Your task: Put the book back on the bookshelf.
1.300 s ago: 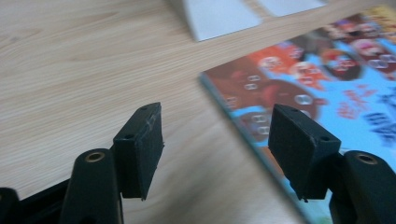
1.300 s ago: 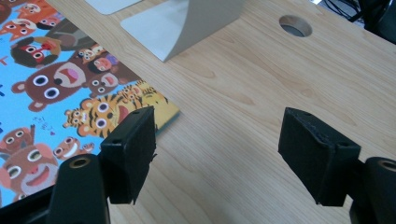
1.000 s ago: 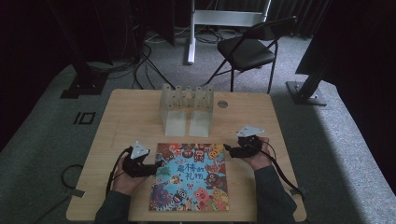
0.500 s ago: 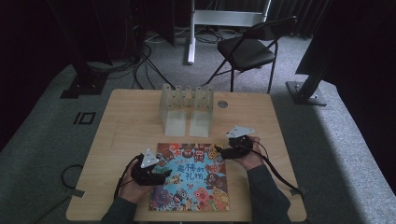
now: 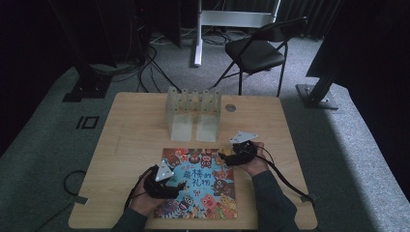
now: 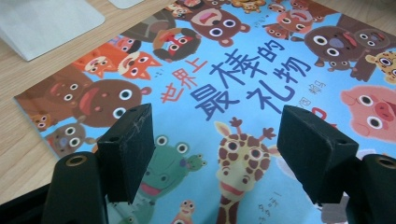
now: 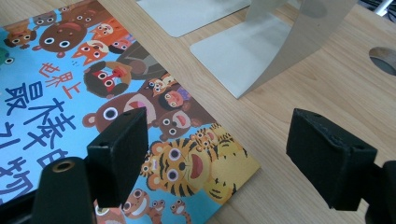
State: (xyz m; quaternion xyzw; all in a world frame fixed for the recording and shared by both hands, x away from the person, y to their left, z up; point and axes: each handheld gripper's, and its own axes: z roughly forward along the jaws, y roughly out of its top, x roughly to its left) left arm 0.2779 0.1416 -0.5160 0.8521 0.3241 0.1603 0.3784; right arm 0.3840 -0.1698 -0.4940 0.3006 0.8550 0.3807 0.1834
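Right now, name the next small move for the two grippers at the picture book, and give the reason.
Probably slide the right gripper down onto the picture book's far right corner and close on its edge. Both grippers are open with nothing between the jaws; the left gripper hovers over the cover, and the book lies flat on the table, unheld.

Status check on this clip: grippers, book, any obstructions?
Left gripper open over picture book. Right gripper open at its corner. Book flat, unheld. Metal bookends stand beyond, apart.

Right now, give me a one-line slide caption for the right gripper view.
Open right gripper hovers over the picture book's tiger corner, metal bookends beyond on the wooden table.
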